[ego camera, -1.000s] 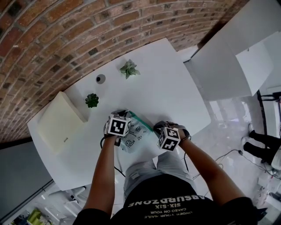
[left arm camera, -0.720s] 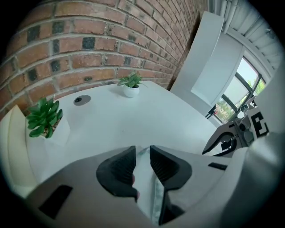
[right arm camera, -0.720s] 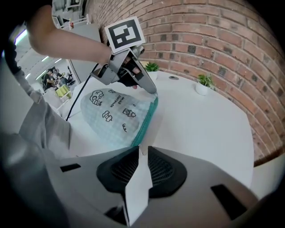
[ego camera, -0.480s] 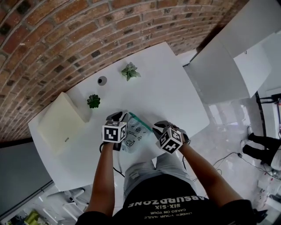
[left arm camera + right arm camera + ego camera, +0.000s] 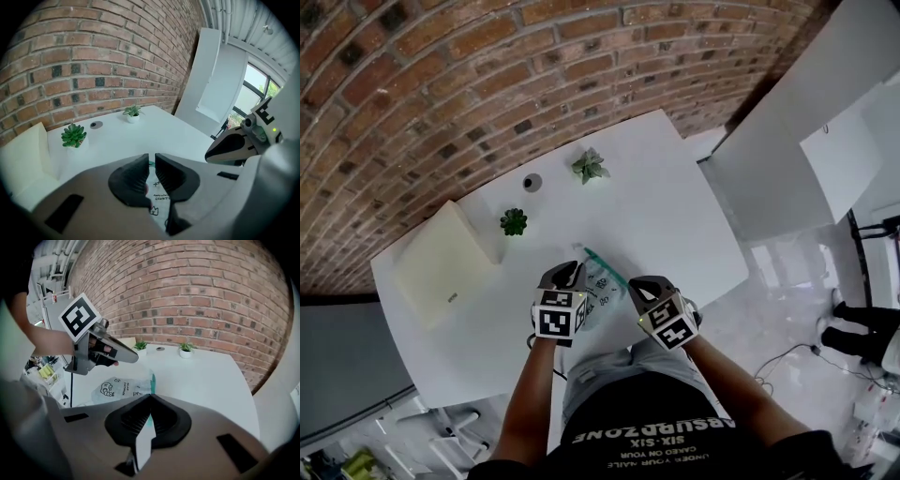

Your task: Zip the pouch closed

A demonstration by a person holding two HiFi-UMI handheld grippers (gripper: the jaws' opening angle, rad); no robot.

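A clear pouch [image 5: 602, 281] with dark printed doodles and a teal zipper [image 5: 606, 267] lies near the front edge of the white table [image 5: 675, 206]. My right gripper [image 5: 639, 286] is shut on the pouch's near edge; in the right gripper view a white and teal strip sits pinched between its jaws [image 5: 150, 397], and the pouch [image 5: 122, 386] stretches away from them. My left gripper [image 5: 567, 275] hovers over the pouch's left side with its jaws closing, a narrow gap still between them [image 5: 152, 157]. The printed pouch [image 5: 157, 197] shows through that gap, unpressed.
Two small potted plants [image 5: 514, 222] [image 5: 590, 166] and a small round grey disc [image 5: 532, 182] stand along the table's far side. A cream box [image 5: 445, 262] lies at the left. A brick wall runs behind; white panels [image 5: 787, 141] stand to the right.
Both grippers have lifted and drawn back toward the table's front edge. The left gripper has come off the pouch's left part; the right still has the pouch's near edge.
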